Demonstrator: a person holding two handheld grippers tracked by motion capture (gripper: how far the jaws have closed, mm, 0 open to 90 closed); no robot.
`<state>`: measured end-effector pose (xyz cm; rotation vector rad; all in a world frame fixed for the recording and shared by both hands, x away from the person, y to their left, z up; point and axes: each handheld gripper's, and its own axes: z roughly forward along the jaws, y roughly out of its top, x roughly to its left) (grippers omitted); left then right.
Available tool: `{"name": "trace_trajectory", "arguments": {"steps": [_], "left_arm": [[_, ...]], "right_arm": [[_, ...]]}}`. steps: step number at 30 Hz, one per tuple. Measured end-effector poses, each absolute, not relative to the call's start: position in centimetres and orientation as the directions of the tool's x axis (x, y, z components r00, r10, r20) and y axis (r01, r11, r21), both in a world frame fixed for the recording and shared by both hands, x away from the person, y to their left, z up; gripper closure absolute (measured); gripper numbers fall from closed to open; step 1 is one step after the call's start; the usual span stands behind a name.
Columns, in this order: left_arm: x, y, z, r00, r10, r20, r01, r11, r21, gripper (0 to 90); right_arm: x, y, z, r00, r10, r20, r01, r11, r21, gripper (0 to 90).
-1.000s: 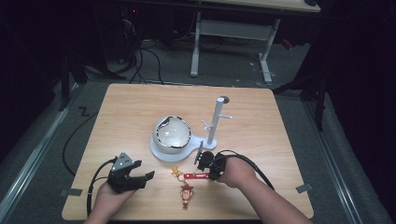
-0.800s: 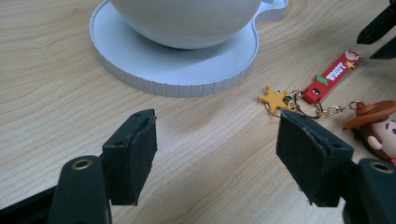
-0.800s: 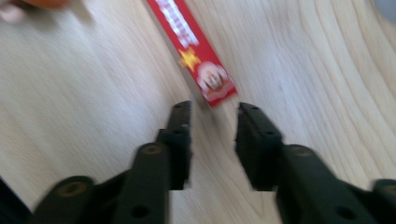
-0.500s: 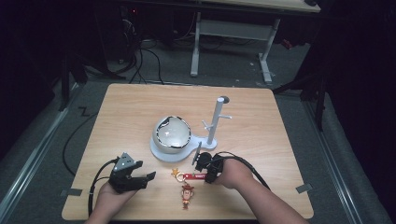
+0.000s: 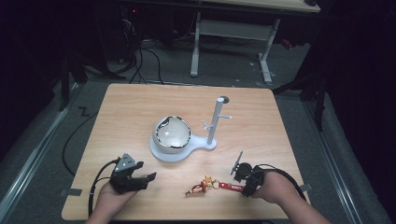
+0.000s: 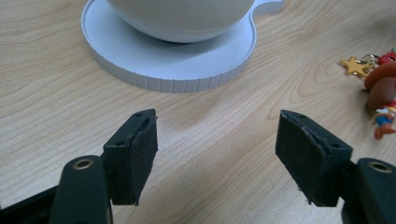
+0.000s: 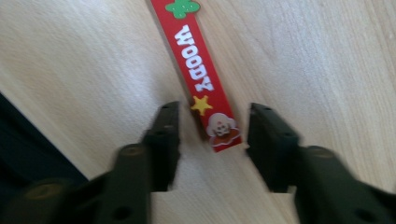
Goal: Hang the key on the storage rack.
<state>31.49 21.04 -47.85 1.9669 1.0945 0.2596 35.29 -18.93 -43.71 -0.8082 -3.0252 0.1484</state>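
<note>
At the table's near edge, my right gripper [image 7: 212, 140] has just been opening, pads astride the flat red "WOODY" keychain strap [image 7: 198, 77], seemingly untouched; closing crooked could skid it away.

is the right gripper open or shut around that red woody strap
Open. In the right gripper view the jaws of the right gripper have just been opening; the end of the red strap lies between them, with a gap on each side.

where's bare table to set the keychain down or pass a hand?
Free: the far strip behind the white stand, both side margins of the table, and the gap between the left gripper and the keychain. Crowded: centre, and near edge by the right gripper.
</note>
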Motion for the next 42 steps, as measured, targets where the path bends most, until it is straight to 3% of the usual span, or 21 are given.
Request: {"name": "trace_trajectory", "arguments": {"steps": [4,11,14,21,24,42], "left_arm": [[31.5,21.0,-47.9,0.59,0.779,-0.21,0.605,-0.254,0.755,30.1],[31.5,21.2,-48.0,0.591,0.779,-0.208,0.604,-0.258,0.754,30.1],[31.5,21.3,-48.0,0.595,0.777,-0.206,0.601,-0.26,0.756,30.1],[31.4,21.2,-47.7,0.602,0.773,-0.201,0.592,-0.263,0.762,30.1],[31.5,21.1,-47.8,0.605,0.771,-0.2,0.591,-0.266,0.761,30.1],[31.4,21.1,-47.8,0.608,0.768,-0.2,0.595,-0.274,0.756,31.5]], "right_arm": [[35.0,-16.3,-43.8,-0.897,0.443,-0.009,0.443,0.896,-0.032,51.0],[35.8,-11.9,-44.9,-0.939,0.345,0.0,0.345,0.939,-0.012,61.0],[36.2,-11.1,-45.0,-0.952,0.304,-0.023,0.305,0.951,-0.055,67.2],[36.3,-9.7,-45.3,-0.969,0.245,-0.027,0.246,0.964,-0.104,63.7],[36.4,-9.7,-45.3,-0.968,0.251,0.016,0.248,0.964,-0.094,73.6],[36.5,-9.7,-45.3,-0.961,0.274,0.03,0.27,0.958,-0.097,74.6]]}}
